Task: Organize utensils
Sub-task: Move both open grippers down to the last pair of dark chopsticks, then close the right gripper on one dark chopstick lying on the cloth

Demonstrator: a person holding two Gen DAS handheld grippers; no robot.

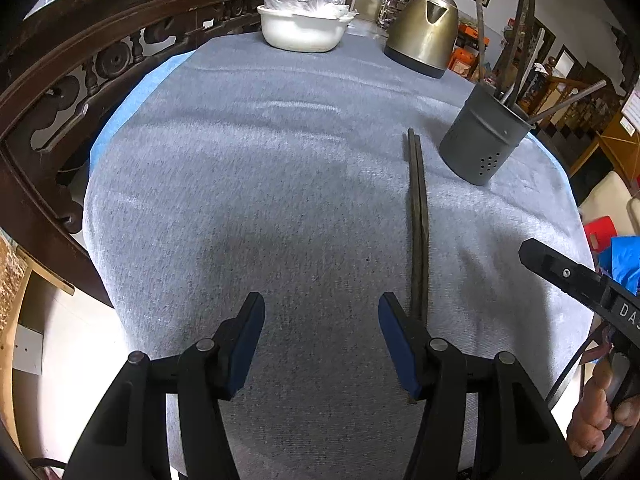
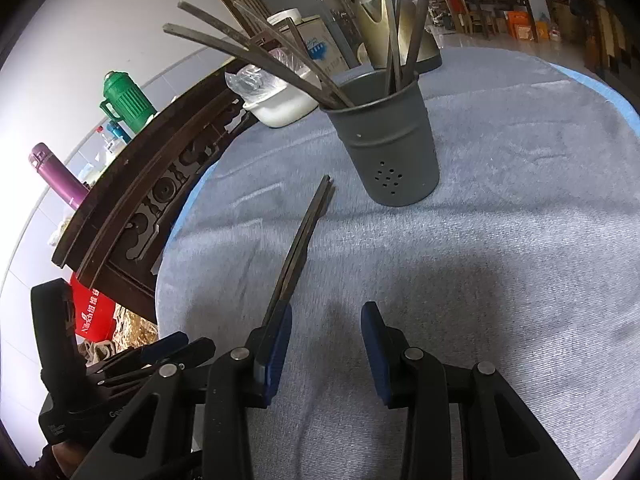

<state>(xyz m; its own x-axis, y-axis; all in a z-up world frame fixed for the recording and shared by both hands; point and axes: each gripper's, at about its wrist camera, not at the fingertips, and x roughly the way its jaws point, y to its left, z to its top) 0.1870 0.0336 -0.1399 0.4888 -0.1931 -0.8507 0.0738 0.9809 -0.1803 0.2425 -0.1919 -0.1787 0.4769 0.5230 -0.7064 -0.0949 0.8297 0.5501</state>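
Two low wrist views across the table (image 1: 280, 200), both sharing the utensil holder (image 1: 480, 140) and chopsticks (image 1: 418, 220).

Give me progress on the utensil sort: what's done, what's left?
Done: several chopsticks stand in the grey holder. In hand: nothing; left hand-held gripper and right hand-held gripper are both open. Left: one pair of chopsticks on the cloth beside the holder.

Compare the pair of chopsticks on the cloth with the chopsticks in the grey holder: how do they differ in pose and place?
The pair of chopsticks lies flat on the blue cloth; the chopsticks in the holder stand or lean upward.
The lying pair rests side by side, close together; those in the grey holder fan apart.
The lying pair is outside the holder, beside it.
Both sets look dark and slender.
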